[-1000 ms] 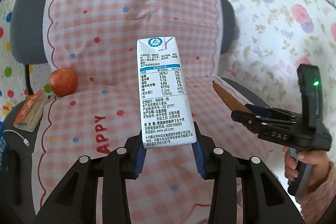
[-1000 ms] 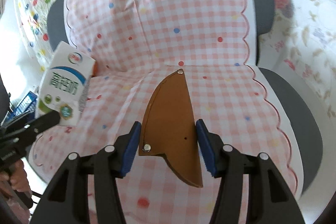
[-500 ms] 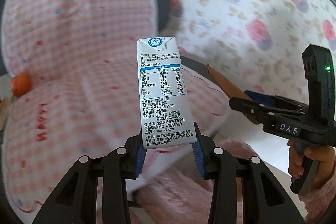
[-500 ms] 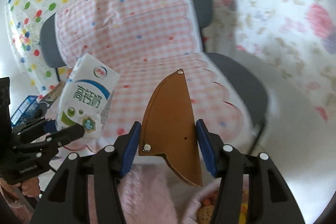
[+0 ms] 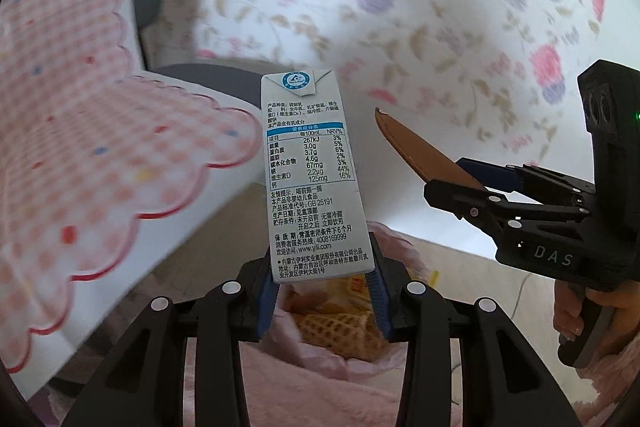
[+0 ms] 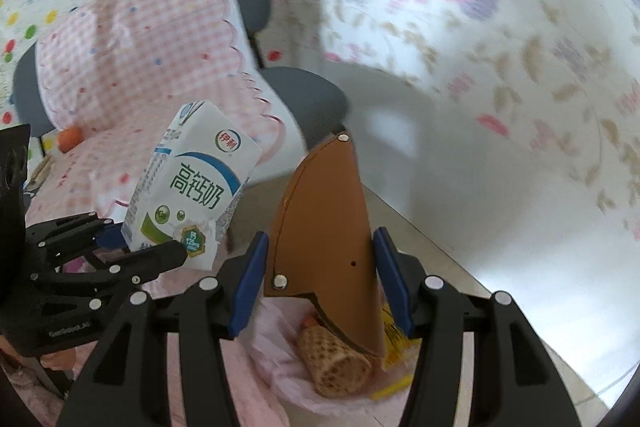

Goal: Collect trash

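Observation:
My left gripper (image 5: 322,301) is shut on a white milk carton (image 5: 312,171), held upright by its base; the same milk carton (image 6: 192,183) shows its front in the right wrist view. My right gripper (image 6: 318,285) is shut on a flat brown wedge-shaped piece (image 6: 328,227) with rivets, whose tip (image 5: 416,147) pokes out of the right gripper (image 5: 464,183) in the left wrist view. Below both hangs an open pink bin bag (image 6: 288,379) holding a waffle cone (image 6: 336,367) and a yellow wrapper (image 6: 394,351).
A grey chair (image 6: 304,95) draped with a pink checked cloth (image 6: 132,59) stands to the left, an orange fruit (image 6: 70,139) on its seat. Floral cloth (image 5: 440,7) covers the wall behind. A hand (image 5: 572,311) grips the right tool's handle. Pale floor (image 6: 500,219) lies to the right.
Both grippers swung right, away from the chair seat, and now hover over the open pink bag. The carton and the brown piece stay gripped as before.

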Available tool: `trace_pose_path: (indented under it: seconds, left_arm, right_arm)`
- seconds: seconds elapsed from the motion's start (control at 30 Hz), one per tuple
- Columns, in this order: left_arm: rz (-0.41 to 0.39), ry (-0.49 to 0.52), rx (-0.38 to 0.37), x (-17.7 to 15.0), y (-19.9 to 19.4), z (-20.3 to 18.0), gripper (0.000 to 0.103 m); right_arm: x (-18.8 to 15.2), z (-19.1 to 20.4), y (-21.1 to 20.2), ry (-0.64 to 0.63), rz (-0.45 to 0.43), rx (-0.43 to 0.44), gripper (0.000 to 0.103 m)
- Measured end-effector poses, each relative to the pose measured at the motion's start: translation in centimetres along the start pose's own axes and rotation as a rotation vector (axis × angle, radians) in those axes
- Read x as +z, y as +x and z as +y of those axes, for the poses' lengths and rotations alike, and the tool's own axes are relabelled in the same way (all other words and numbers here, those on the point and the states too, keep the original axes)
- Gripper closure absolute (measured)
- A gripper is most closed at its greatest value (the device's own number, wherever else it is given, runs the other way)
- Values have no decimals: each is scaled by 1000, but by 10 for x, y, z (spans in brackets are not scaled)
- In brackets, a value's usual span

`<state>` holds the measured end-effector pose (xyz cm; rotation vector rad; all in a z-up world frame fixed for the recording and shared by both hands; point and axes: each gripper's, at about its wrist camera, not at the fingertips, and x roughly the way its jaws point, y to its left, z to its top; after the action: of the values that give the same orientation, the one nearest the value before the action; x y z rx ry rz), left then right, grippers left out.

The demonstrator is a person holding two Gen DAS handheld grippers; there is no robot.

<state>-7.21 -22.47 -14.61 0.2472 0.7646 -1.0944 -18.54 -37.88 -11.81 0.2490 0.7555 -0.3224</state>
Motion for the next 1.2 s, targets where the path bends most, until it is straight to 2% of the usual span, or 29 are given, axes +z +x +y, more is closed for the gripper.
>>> trace_pose_path:
  seconds: [0.27, 0.33, 0.37, 0.4, 0.5, 0.63, 0.77, 0.93, 1.0, 1.2]
  left_arm:
    - [37, 38, -30, 9, 36, -20, 61]
    - [42, 40, -26, 12, 42, -20, 54]
    - [42, 29, -19, 13, 45, -19, 41]
    - [35, 15, -24, 13, 45, -17, 35]
    - [33, -5, -15, 13, 43, -12, 35]
    - [16, -40, 34, 14, 31, 0, 35]
    - [13, -55, 103, 14, 17, 8, 26]
    - [14, -80, 160, 17, -8, 16, 14]
    - [1, -96, 188, 19, -23, 22, 12]
    - [-34, -165, 265, 19, -65, 46, 8]
  right_arm:
    - [-8, -29, 6, 78, 9, -3, 49]
    - [-8, -32, 9, 86, 13, -9, 40]
    - [-9, -34, 11, 88, 14, -10, 37]
    - [-9, -35, 11, 89, 16, -11, 37]
    - [-8, -39, 11, 97, 14, -14, 37]
    - [-4, -41, 7, 108, -2, -20, 37]
    - [1, -36, 4, 95, -2, -20, 36]
    - [15, -20, -9, 66, -17, 13, 20]
    - [22, -11, -16, 50, -34, 22, 5]
    - [51, 29, -31, -30, -69, 107, 5]
